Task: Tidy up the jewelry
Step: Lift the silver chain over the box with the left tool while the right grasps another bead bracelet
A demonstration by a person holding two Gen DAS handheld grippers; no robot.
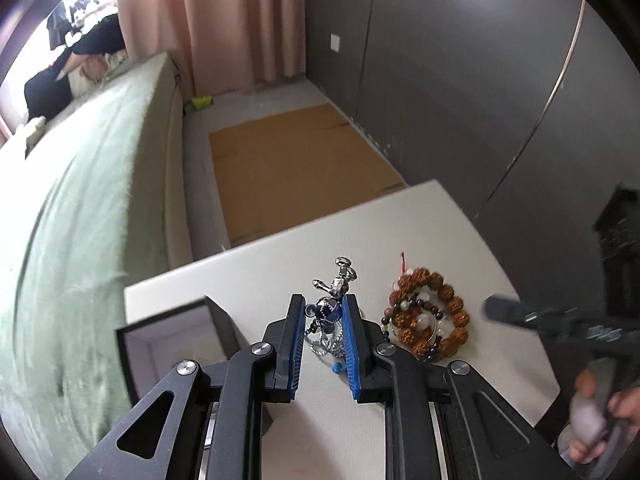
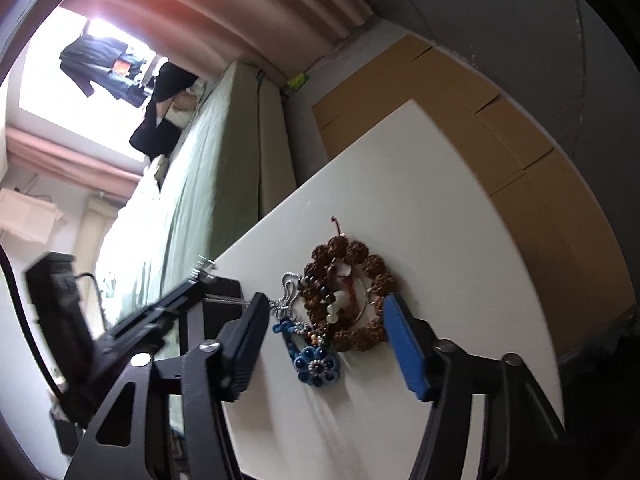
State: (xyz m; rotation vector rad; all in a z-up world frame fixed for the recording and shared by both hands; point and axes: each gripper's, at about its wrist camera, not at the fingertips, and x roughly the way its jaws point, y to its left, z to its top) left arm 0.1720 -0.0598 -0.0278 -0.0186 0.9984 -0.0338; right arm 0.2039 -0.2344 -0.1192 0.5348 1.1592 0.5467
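Note:
On the white table [image 1: 248,276] lies a brown seed-bead bracelet [image 1: 452,300] [image 2: 376,268] with a smaller mixed-bead bracelet [image 1: 416,312] inside it. Beside them rests a blue flower ornament [image 2: 316,364] with a silver knot. My left gripper [image 1: 324,300] hangs above the table, its blue pads narrowly apart and pinching a silver metal charm [image 1: 340,276] at the tips; the blue ornament shows below between the fingers. My right gripper [image 2: 326,300] is open, with one finger on each side of the bracelets and the pads not touching them. It appears blurred in the left wrist view [image 1: 504,314].
An open black box [image 1: 160,332] with pale lining stands at the table's left corner. A green-covered bed [image 1: 80,200] runs along the left. Flat cardboard [image 1: 296,168] lies on the floor beyond the table, by a dark wall. A person's hand [image 1: 592,412] grips the right tool.

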